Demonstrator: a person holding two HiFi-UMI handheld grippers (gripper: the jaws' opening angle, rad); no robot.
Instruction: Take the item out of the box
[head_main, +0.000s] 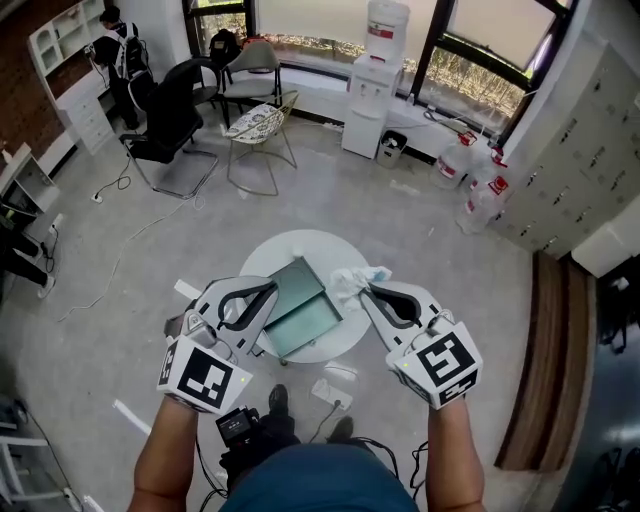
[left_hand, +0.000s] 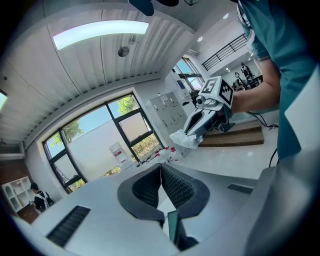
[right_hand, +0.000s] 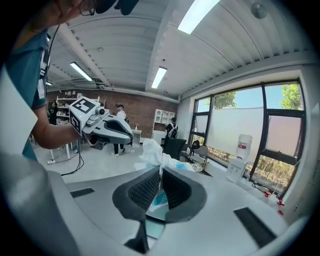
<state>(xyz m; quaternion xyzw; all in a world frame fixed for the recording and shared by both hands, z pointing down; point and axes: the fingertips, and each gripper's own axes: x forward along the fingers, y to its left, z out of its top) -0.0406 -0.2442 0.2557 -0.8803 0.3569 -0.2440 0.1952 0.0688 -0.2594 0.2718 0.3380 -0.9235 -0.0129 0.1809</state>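
R gripper (head_main: 369, 288) pinches the white plastic packet (head_main: 350, 281), held up by the open box's (head_main: 300, 315) right edge, apparently clear. L gripper (head_main: 271, 291), jaws together, nothing seen between, sits at the box's left edge on round table (head_main: 262, 255), prob. steadying it.

"What's carrying things on my feed?"
"I see a round white table (head_main: 262, 250) standing on the grey floor (head_main: 420, 230)."
"And on it?"
"An open green box (head_main: 303, 303) — it lies toward the table's near side."
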